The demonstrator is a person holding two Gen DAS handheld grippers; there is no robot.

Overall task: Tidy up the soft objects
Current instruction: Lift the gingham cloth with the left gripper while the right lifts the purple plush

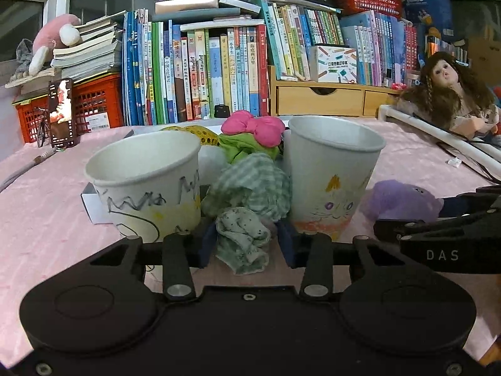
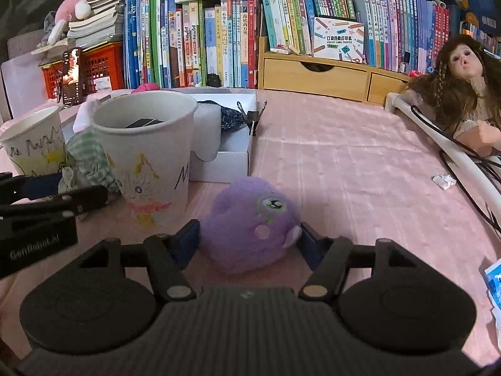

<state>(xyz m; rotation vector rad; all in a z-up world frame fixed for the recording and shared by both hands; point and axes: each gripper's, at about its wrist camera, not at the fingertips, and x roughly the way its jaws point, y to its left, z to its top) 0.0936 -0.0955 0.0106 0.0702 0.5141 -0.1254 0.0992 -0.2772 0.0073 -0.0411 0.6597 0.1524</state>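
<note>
Green speckled cloth [image 1: 242, 239] clamped between left gripper [image 1: 247, 244] fingers, "DAS" on right gripper [image 2: 249, 241], its fingers pressing purple plush [image 2: 247, 222], "GenRobot.AI" left of them.

Purple plush toy [image 1: 404, 199]: in the left wrist view, its right part hidden behind the other hand-held gripper.
Left paper cup [image 2: 31, 144]: cut off by the picture's left edge in the right wrist view.
Phone screen [image 1: 61, 111]: too small to make out.
Book spines [image 1: 200, 72]: lettering too small to read.
White box [image 2: 225, 156]: contents mostly hidden behind the cat-drawing cup [image 2: 150, 153].
Blue-and-white packet [image 2: 493, 285]: cut off at the right edge.
</note>
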